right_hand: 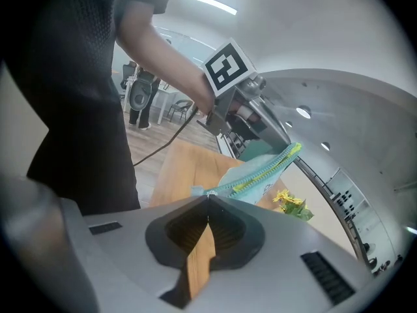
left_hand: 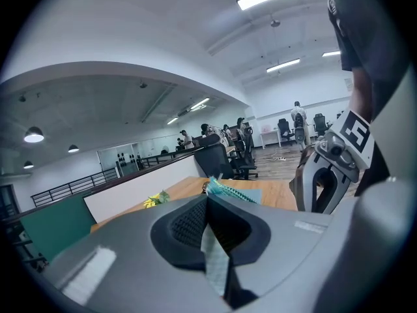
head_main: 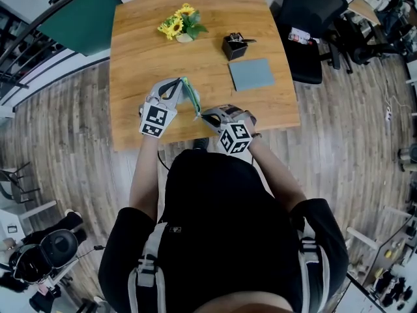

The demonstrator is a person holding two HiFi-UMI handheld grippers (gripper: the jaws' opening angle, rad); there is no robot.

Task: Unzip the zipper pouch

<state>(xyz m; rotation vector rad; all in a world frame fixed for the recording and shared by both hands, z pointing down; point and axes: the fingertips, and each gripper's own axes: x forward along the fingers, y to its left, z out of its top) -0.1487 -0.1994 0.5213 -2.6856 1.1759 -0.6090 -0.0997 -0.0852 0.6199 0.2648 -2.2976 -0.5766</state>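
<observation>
A teal zipper pouch (head_main: 191, 97) is held up on edge above the near part of the wooden table (head_main: 143, 51), stretched between my two grippers. My left gripper (head_main: 181, 82) is shut on its far end, and in the left gripper view (left_hand: 208, 195) the pouch (left_hand: 229, 192) sticks out just past the jaw tips. My right gripper (head_main: 201, 116) is shut on the near end. In the right gripper view (right_hand: 208, 197) the zipper line (right_hand: 264, 169) runs away from the jaws toward the left gripper (right_hand: 242, 104). Whether the jaws pinch the zipper pull or only fabric is hidden.
On the table stand a bunch of sunflowers (head_main: 180, 24) at the back, a small black box (head_main: 234, 46) and a flat grey-blue mat (head_main: 251, 74) to the right. A black office chair (head_main: 306, 18) stands beside the table's right edge. People stand far off in the room.
</observation>
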